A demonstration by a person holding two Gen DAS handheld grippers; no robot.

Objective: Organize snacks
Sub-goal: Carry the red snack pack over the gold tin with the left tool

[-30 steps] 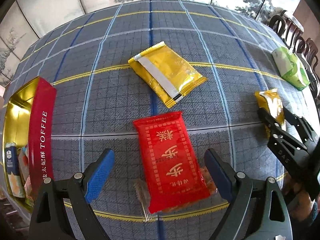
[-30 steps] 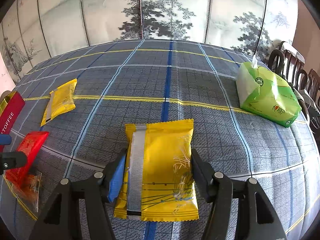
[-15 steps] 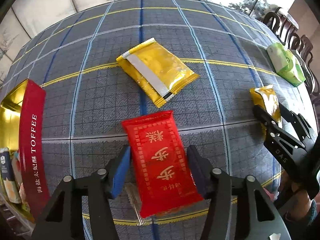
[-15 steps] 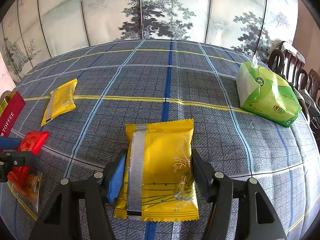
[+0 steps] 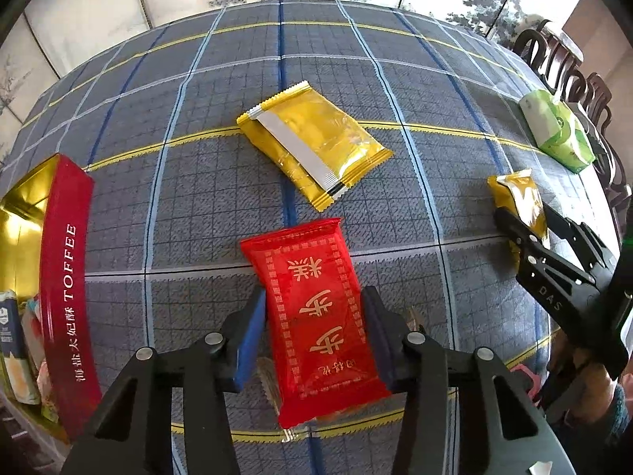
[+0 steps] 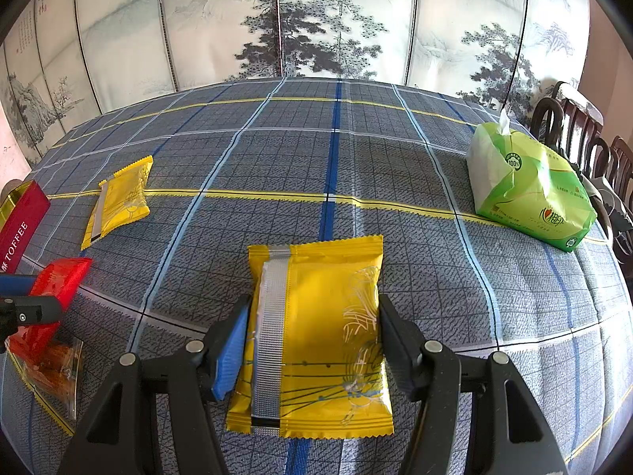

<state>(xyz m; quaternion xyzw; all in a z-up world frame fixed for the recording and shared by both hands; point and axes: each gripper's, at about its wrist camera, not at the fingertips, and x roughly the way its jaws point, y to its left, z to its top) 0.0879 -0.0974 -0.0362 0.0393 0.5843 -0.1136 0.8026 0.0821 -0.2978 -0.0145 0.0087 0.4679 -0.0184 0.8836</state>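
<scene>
Snack packets gripped on checked tablecloth [image 6: 395, 158].
Left gripper [image 5: 312, 332] closing on red packet [image 5: 316, 316]; right gripper [image 6: 312, 340] pinching yellow packet [image 6: 320, 336].

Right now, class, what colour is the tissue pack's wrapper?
Green and white soft plastic tissue pack; the right wrist view shows it best.

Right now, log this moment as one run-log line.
left gripper: closing on red snack packet | right gripper: shut on yellow snack packet | toffee box: open, not yet loaded

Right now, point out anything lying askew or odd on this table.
The loose yellow packet lies seam-side up, diagonal to the tablecloth grid. The red packet in the closing left gripper sits atop a clear-wrapped snack. Nothing looks spilled or torn.
</scene>
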